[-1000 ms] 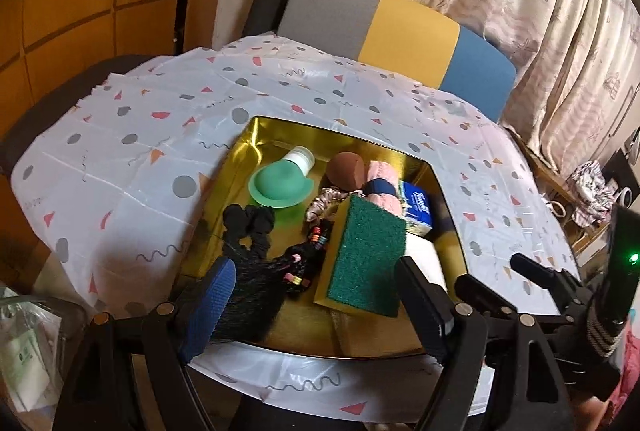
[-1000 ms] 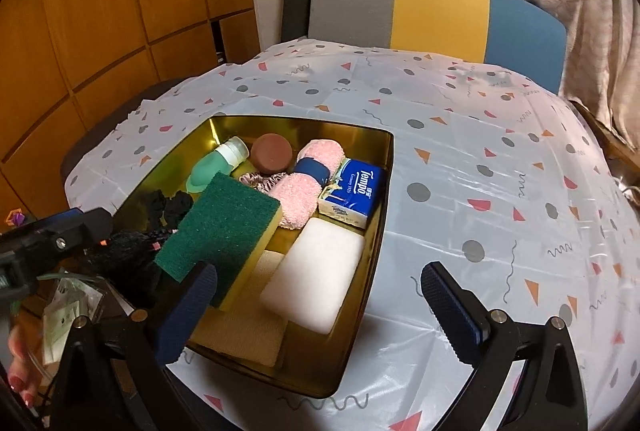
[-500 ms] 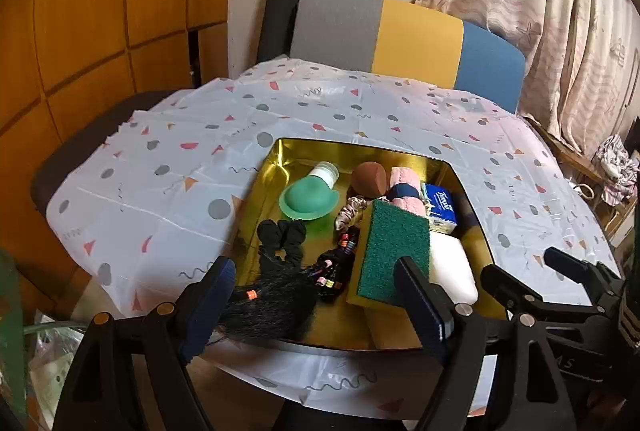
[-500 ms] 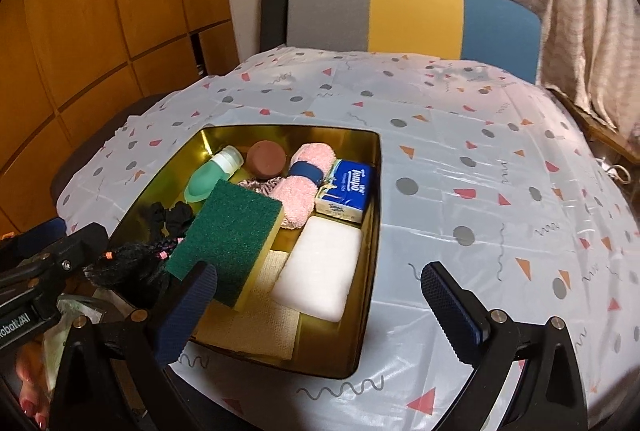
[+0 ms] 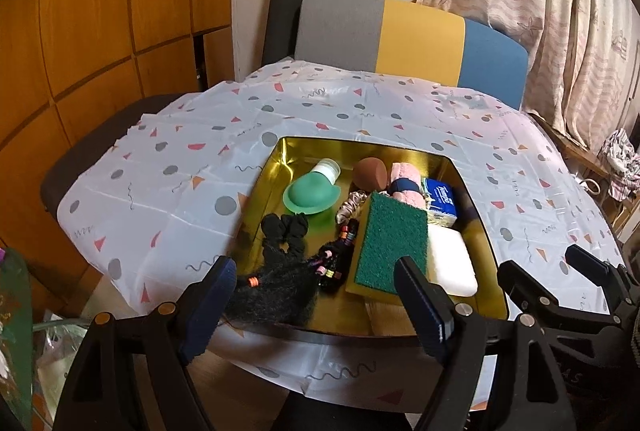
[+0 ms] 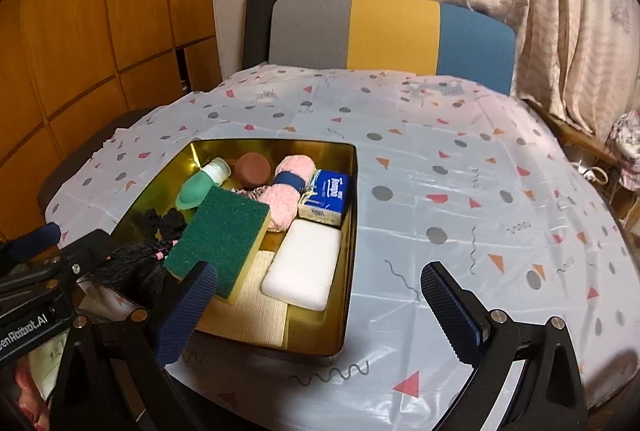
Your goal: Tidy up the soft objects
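Note:
A gold metal tray [image 5: 476, 187] [image 6: 352, 199] sits on the patterned tablecloth near the table's front edge. Inside lie a green scouring sponge [image 5: 390, 237] [image 6: 222, 233], a white sponge [image 5: 450, 261] [image 6: 304, 263], a pink rolled towel [image 5: 406, 181] [image 6: 286, 191], a blue tissue pack [image 5: 440, 197] [image 6: 328, 197], a brown puff [image 5: 370, 173] [image 6: 252, 169], a green squeeze bottle [image 5: 314, 189] [image 6: 200, 185], black scrunchies [image 5: 286, 227] and a black braided hairpiece [image 5: 280, 291]. My left gripper [image 5: 312, 305] hangs open before the tray's near edge. My right gripper [image 6: 320, 311] is open too, near the tray's front right corner.
The tablecloth [image 6: 460, 167] spreads wide to the right of the tray. A grey, yellow and blue chair back [image 5: 400, 35] stands behind the table, wooden panels on the left, curtains on the right. A plastic bag [image 5: 48, 343] lies low at the left.
Both grippers have pulled back and up from the tray, so it looks smaller and more of the table shows. Nothing in the tray has moved.

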